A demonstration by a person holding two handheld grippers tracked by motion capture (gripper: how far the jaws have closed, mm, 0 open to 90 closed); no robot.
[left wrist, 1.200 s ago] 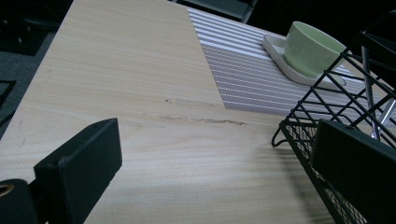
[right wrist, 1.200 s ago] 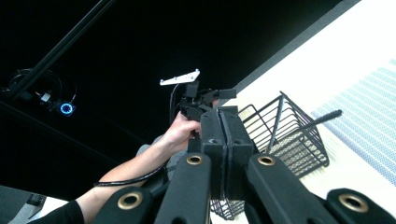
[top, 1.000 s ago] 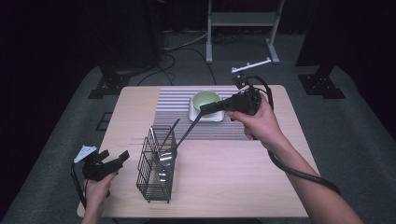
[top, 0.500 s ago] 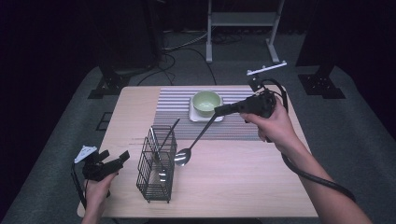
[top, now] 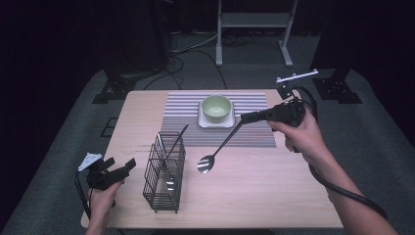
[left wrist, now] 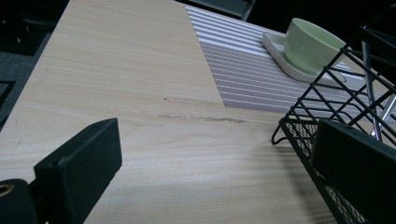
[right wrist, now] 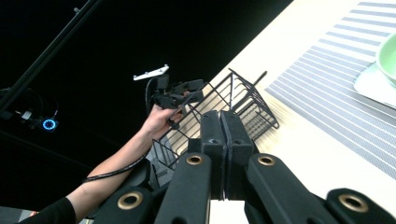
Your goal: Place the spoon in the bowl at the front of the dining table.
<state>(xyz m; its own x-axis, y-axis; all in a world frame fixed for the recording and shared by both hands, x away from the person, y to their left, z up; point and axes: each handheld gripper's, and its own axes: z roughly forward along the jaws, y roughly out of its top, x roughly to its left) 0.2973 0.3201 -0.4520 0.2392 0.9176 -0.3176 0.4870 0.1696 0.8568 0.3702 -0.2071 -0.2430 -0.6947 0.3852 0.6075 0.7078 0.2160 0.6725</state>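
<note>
Right tool (top: 244, 118) is clamped on the spoon (top: 216, 151) handle tip — bowl end hangs low over the table (top: 274, 196), between wire basket (top: 164, 171) and green bowl (top: 217, 107). Left tool (top: 120, 169) sits wide, empty. Risk: the thin end-grip pivots, so the spoon may swing or drop.

In the right gripper view, the long metal spoon's handle is hidden between the shut jaws of the right tool (right wrist: 223, 140), so no spoon can be made out there. The black wire cutlery basket (left wrist: 345, 116) is cut off by the right and bottom edges of the left gripper view, partly behind a jaw. What lies in the basket (top: 165, 171) is too small to tell in the high view. The pale green ceramic bowl (right wrist: 388, 51) is cropped at the right gripper view's right edge.
</note>
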